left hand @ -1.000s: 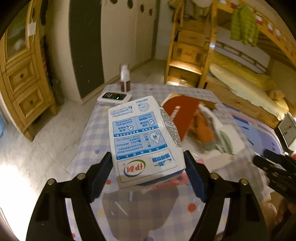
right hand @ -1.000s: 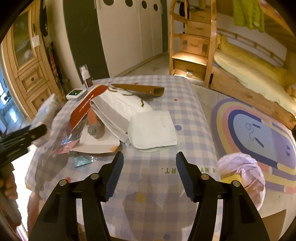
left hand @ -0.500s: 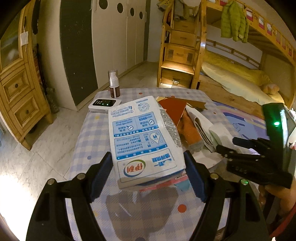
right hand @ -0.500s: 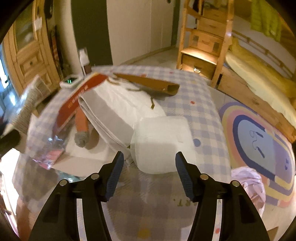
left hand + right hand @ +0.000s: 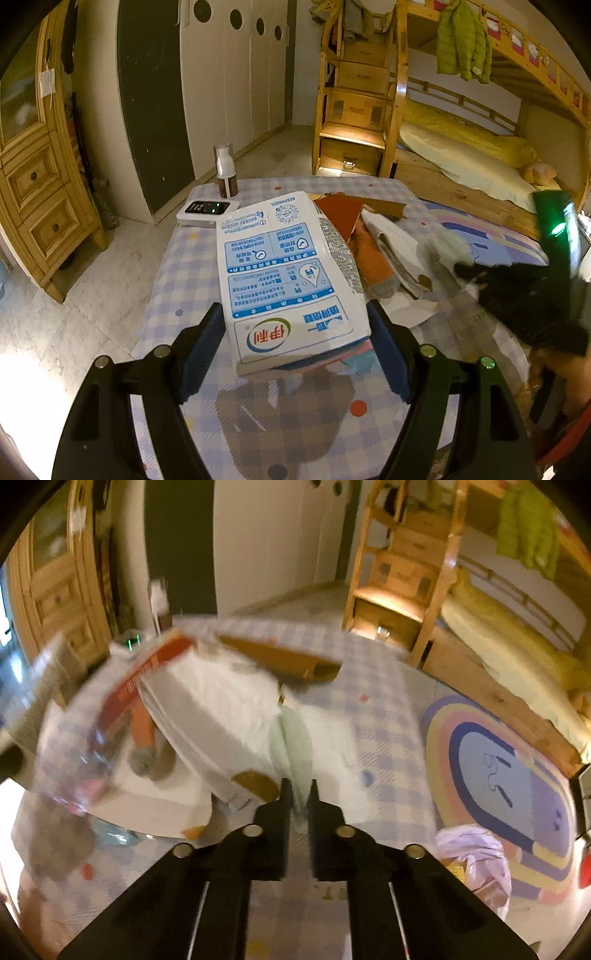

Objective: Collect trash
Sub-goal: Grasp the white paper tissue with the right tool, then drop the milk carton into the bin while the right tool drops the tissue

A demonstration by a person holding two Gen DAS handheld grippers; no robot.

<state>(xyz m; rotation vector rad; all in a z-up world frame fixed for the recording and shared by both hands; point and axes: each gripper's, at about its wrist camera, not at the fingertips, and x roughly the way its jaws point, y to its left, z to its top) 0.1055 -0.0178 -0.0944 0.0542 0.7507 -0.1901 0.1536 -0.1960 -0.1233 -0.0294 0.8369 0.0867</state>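
Note:
My left gripper (image 5: 295, 332) is shut on a white and blue milk carton (image 5: 284, 273), flattened, and holds it above the checked tablecloth (image 5: 177, 280). My right gripper (image 5: 298, 794) is shut on the edge of a white wipe packet (image 5: 295, 738) lying on the table; the view is blurred. In the left wrist view the right gripper (image 5: 517, 291) shows at the right, over the trash pile. The pile holds a red and white paper bag (image 5: 207, 709), a brown cardboard tube (image 5: 280, 661) and a crumpled clear wrapper (image 5: 74, 768).
A spray bottle (image 5: 225, 171) and a small white device with a green light (image 5: 207, 212) stand at the table's far left corner. A pale plastic bag (image 5: 476, 860) sits on the floor to the right, by a rainbow rug (image 5: 509, 768). A bunk bed stands behind.
My right gripper moved forward onto the white packet and closed on its edge. My left gripper keeps the carton and has barely moved.

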